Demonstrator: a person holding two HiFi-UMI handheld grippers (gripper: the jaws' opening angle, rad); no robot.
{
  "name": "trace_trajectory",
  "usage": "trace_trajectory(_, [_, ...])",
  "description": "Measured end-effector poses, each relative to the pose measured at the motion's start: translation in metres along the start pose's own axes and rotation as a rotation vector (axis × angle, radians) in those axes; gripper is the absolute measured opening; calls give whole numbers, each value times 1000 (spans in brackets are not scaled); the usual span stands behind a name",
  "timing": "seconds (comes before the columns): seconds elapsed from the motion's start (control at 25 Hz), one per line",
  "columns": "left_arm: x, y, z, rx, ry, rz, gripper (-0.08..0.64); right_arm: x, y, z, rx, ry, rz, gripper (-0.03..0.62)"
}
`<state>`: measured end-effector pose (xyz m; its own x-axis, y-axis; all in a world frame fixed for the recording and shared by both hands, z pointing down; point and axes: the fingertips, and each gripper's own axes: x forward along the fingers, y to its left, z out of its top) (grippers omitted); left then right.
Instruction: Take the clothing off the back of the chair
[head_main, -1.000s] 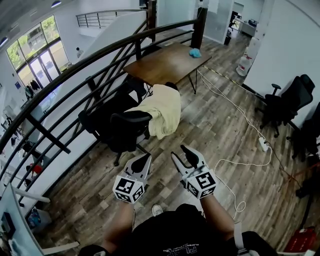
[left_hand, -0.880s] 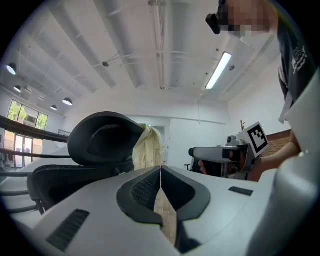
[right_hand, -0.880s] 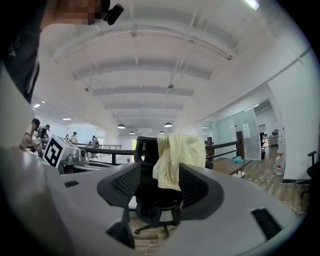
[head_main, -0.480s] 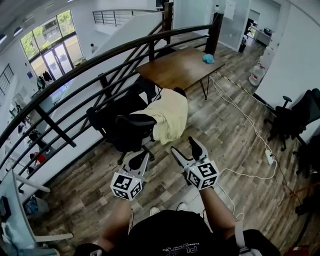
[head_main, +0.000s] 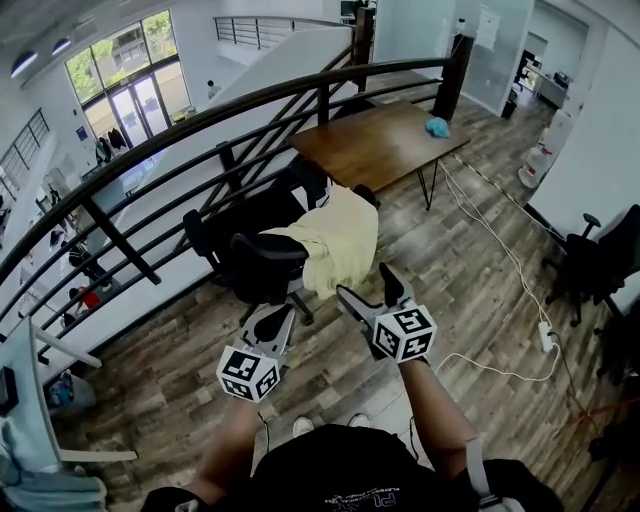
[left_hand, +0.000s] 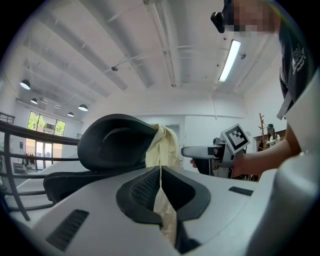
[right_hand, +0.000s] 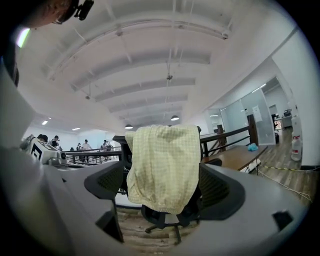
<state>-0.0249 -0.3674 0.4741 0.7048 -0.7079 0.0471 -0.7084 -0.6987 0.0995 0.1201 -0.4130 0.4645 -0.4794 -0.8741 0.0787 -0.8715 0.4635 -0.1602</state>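
Chair: black office chair (head_main: 262, 262), standing on the wood-plank floor (head_main: 450, 310) just beside the dark railing (head_main: 200, 125).
Garment: pale yellow checked garment (head_main: 338, 240) draped over the top of the chair's back and hanging down its rear face. It is not lifted.
Left gripper: the left gripper (head_main: 272, 322) is held level, near the chair on its armrest side. No contact with the chair is seen.
Left jaws: closed together, the pads meeting in a thin line with nothing held between them.
Right gripper: the right gripper (head_main: 366, 288) is held level, near the chair's back and facing the hanging garment, close to its lower hem but apart from it.
Right jaws: wide apart, having just been opening. The right gripper view frames the garment between them, but it hangs ahead of the pads and neither pad is on it.
Tabletop: brown wooden tabletop (head_main: 380, 140) beyond the chair, with a small blue object (head_main: 437, 127) at its far end.
Cord: white cord (head_main: 490, 240) lying on the floor, well apart from the chair.
Second chair: another black chair (head_main: 600, 265), well apart from the first, by the white wall.
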Motion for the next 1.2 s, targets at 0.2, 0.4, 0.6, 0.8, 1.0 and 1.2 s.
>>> trace_trajectory(0.2, [-3, 1, 0, 7, 9, 36, 17, 19, -9, 0, 5, 22, 34, 437])
trace_trajectory(0.4, [-9, 7, 7, 21, 9, 73, 17, 36, -11, 5, -9, 34, 65, 437])
trace_trajectory(0.6, [-10, 9, 1, -4, 16, 98, 17, 49, -5, 5, -21, 61, 92, 437])
trace_trajectory(0.8, [-10, 11, -8, -29, 21, 122, 17, 55, -3, 4, -42, 76, 105, 436])
trace_trajectory(1.0, [-8, 13, -8, -43, 8, 134, 17, 57, 1, 4, -84, 92, 117, 434])
trace_trajectory(1.2, [-6, 21, 4, -19, -19, 172, 17, 59, 3, 6, -119, 95, 119, 431])
